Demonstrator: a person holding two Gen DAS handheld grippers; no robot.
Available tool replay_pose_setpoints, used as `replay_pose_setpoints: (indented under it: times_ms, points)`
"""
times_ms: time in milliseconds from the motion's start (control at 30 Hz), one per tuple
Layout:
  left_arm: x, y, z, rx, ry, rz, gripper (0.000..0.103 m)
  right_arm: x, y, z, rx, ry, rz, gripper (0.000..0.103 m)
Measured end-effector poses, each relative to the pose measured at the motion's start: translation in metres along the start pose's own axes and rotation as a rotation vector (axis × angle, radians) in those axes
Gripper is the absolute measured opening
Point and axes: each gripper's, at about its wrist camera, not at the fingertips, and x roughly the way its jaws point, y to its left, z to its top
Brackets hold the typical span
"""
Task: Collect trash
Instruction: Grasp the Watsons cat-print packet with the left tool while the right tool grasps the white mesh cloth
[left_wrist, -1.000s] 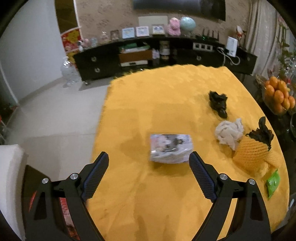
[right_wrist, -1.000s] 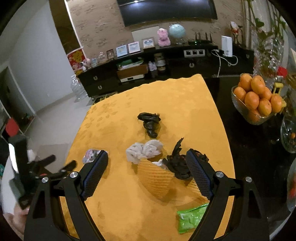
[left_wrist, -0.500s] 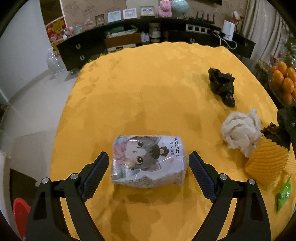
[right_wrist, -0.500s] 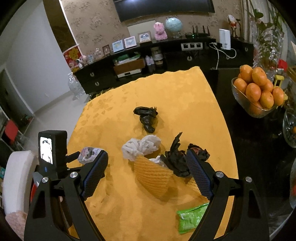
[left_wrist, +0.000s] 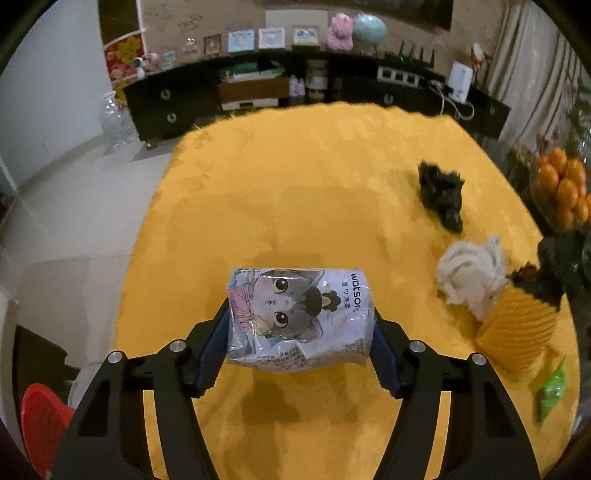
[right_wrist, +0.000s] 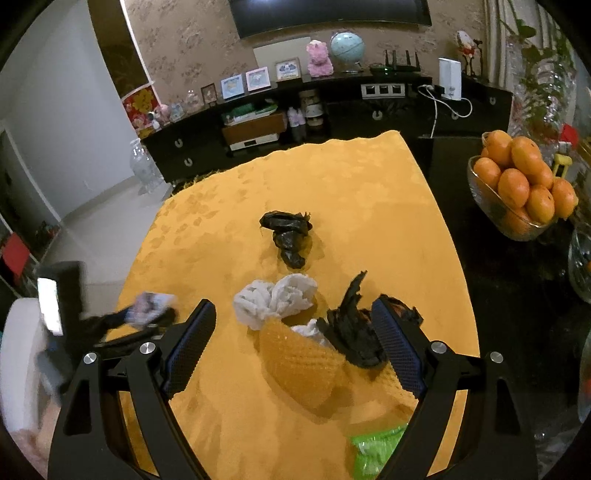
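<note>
A plastic tissue pack (left_wrist: 295, 295) printed with a cartoon cat sits between my left gripper's (left_wrist: 299, 314) fingers. Its jaws are closing, and both pads touch the pack's sides just above the yellow tablecloth (left_wrist: 295, 184). The right wrist view shows this gripper and pack blurred at the left. My right gripper (right_wrist: 293, 308) hangs open over a pile: a yellow foam fruit net (right_wrist: 299, 362), a torn black bag piece (right_wrist: 354, 332) by the right finger, and a crumpled white tissue (right_wrist: 275, 299). Farther back lies a crumpled black bag (right_wrist: 288, 236). A green wrapper (right_wrist: 376, 450) lies near the front edge.
A glass bowl of oranges (right_wrist: 517, 184) stands on the dark table to the right of the cloth. A low black cabinet (right_wrist: 332, 118) with frames and a globe runs along the far wall. A red object (left_wrist: 40, 417) sits beyond the table's left edge.
My left gripper came down over the tissue pack and its jaws narrowed onto the pack's sides. My right gripper sank slightly towards the pile, still open.
</note>
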Motion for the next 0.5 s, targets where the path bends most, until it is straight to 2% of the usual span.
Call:
replay_pose_setpoints:
  times_ms: [133,367,500]
  points:
    - [-0.026,0.016,0.003,-0.037,-0.035,0.005,0.064,0.022,0.013,0.007,-0.077,-0.003,-0.023,0.083]
    - [-0.064,0.038,0.004,-0.052,-0.098,0.056,0.064,0.063,0.037,0.014,-0.176,0.058,0.005,0.083]
    - [-0.073,0.045,0.004,-0.058,-0.112,0.063,0.064,0.089,0.050,0.014,-0.220,0.104,-0.023,0.083]
